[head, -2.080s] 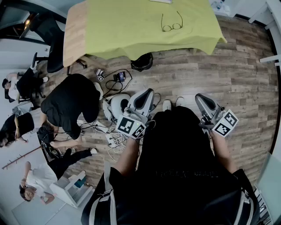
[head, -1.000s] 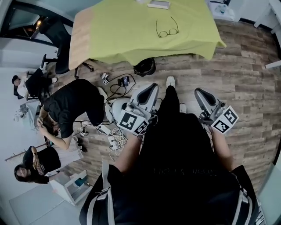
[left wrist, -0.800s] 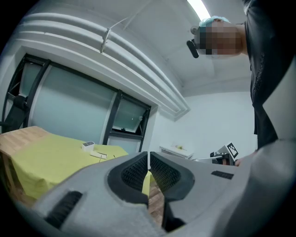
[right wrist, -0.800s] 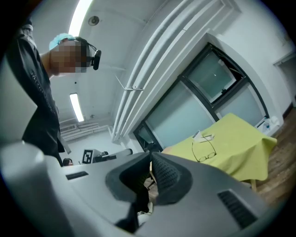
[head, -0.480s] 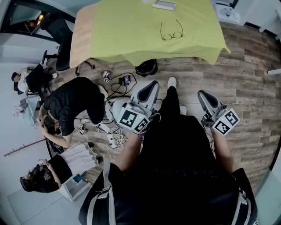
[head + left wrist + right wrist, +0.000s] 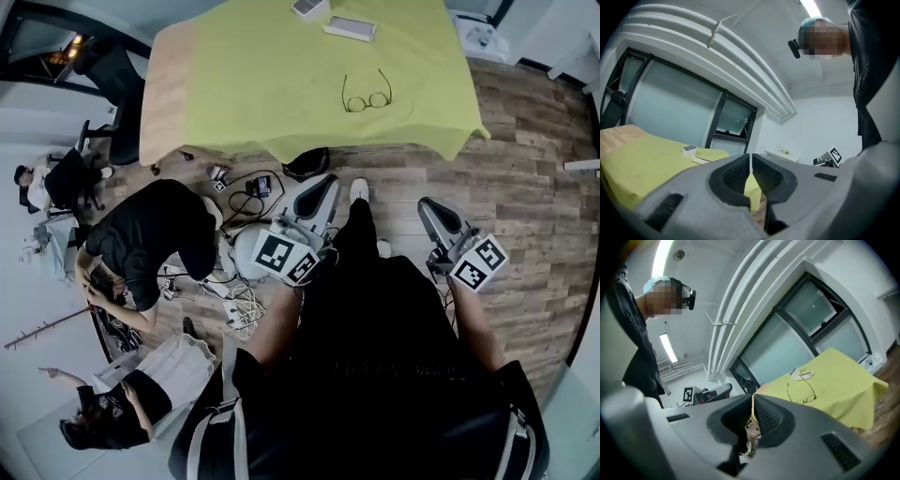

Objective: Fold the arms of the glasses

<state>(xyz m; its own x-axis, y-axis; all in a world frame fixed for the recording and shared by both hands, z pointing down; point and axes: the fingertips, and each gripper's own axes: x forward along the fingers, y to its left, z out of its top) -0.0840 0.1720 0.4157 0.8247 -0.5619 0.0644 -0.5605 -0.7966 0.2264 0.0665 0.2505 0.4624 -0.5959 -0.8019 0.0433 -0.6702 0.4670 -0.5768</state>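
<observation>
Glasses [image 6: 366,100], one pair, left claw [image 6: 750,163], right claw [image 6: 752,401]

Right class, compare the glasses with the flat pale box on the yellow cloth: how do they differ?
The glasses are a thin dark wire outline with arms spread open; the flat box is a solid pale rectangle. The glasses lie mid-cloth, the flat box nearer the far edge. Both rest on the yellow cloth.

Evenly bright, sharp frames with heavy fisheye distortion at edges.
</observation>
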